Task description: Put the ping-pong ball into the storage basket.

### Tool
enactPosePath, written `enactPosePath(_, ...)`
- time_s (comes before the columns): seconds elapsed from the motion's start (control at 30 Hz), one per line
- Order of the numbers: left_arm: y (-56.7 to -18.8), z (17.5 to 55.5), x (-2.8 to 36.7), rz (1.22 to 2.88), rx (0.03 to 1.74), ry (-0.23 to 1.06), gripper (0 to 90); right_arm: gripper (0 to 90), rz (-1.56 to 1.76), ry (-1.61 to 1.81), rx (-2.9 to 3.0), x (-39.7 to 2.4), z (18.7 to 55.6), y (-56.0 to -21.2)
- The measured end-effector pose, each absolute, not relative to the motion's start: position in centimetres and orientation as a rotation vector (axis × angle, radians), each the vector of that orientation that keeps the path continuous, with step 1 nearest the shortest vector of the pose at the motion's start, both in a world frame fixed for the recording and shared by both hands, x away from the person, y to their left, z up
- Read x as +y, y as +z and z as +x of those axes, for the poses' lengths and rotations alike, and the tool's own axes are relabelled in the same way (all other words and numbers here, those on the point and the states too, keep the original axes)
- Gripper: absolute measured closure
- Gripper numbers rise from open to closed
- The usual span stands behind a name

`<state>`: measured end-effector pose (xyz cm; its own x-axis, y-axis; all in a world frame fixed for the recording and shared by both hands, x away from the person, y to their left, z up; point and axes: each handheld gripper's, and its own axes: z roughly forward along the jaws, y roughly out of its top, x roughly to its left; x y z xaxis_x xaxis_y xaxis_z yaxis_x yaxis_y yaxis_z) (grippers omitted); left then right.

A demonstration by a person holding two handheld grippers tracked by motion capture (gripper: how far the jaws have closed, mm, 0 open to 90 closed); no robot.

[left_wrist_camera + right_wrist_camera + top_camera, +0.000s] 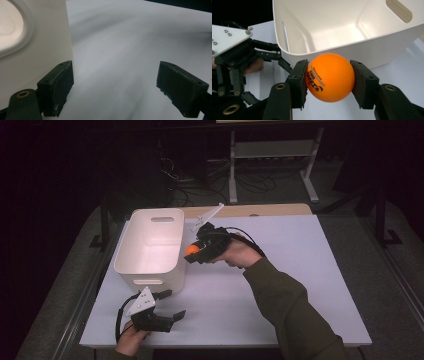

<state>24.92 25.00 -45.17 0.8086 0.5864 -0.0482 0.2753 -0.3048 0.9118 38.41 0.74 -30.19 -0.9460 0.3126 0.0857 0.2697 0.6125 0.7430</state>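
Right hand-held gripper (328, 78) clamps orange ball (330, 77); print legible close-up.

Ball (329, 77) beside bin (342, 30) on table (300, 285)

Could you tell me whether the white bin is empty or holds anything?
Empty: the white bin shows only bare inner walls and floor.

We see an orange ball (330, 77) of smooth, slightly glossy plastic with black print on its skin, and beside it a white bin (342, 27) of smooth plastic with a soft satin sheen. The black pads (298, 80) of the right gripper (329, 83) look matt and rough, chipped along their edges, with brass-coloured metal rings set in the arms behind them. The table (280, 285) has a matt, pale, even top with a strip of bare wood (270, 210) at its far edge, and the sleeve (295, 310) is dull olive cloth.
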Motion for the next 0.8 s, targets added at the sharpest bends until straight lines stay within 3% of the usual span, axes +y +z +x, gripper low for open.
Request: enactPosePath(0.8,-45.2,24.9,24.9,1.899,0.652,0.355,14.1,49.7,0.46,1.325,2.755,3.4,39.0,-27.8)
